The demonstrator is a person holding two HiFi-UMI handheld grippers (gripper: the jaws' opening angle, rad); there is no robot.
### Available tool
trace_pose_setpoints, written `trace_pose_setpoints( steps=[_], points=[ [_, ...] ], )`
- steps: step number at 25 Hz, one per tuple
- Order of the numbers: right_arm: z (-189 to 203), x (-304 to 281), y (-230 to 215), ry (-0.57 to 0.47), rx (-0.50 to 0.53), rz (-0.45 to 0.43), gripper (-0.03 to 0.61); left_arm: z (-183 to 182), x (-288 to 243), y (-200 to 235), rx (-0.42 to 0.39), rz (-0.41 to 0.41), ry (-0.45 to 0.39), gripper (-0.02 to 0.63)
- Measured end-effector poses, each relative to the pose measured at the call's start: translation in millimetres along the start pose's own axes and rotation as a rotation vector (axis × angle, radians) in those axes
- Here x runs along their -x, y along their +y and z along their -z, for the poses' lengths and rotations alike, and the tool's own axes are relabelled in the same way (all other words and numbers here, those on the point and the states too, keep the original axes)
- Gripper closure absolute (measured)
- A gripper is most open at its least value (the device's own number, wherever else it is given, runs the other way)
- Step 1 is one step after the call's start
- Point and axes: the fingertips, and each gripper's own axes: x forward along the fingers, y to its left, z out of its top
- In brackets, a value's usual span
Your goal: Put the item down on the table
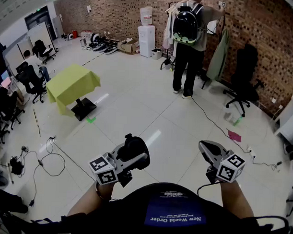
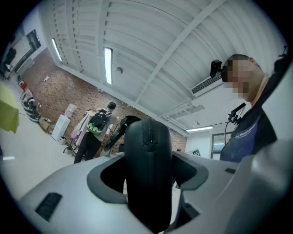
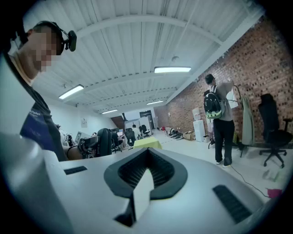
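A black zippered case (image 2: pixel 149 160) stands upright between the jaws of my left gripper (image 2: pixel 149 183), which is shut on it, both held up in the air near my chest. In the head view the case (image 1: pixel 135 149) shows as a dark rounded lump at the front of the left gripper (image 1: pixel 130 159). My right gripper (image 1: pixel 208 151) is raised at the right. In its own view the right gripper (image 3: pixel 147 157) has its jaws closed together with nothing between them. A small table under a yellow-green cloth (image 1: pixel 73 83) stands across the floor at the left.
A person with a black-and-green backpack (image 1: pixel 188 24) stands at a coat rack by the brick wall. A white water dispenser (image 1: pixel 146 37) is beside them. A black office chair (image 1: pixel 244 74) is at the right. Cables (image 1: pixel 46 158) trail over the tiled floor. Seated people and desks line the left edge.
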Motion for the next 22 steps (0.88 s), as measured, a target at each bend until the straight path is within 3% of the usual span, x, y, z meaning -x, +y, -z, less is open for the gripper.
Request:
trace_pose_setpoints(
  steps=[7, 12, 22],
  points=[
    [-0.9, -42.4, 21.6, -0.026, -0.013, 0.015, 0.591, -22.0, 45.8, 42.7, -0.015, -0.031, 0.009, 0.327],
    [2.8, -65.1, 15.7, -0.017, -0.029, 0.010, 0.591, -30.4, 46.3, 68.0, -0.012, -0.044, 0.011, 0.327],
    [-19.3, -91.9, -103.6, -0.051, -0.069, -0.058, 0.591, -29.8, -58.3, 110.4, -0.016, -0.091, 0.021, 0.327]
  ],
)
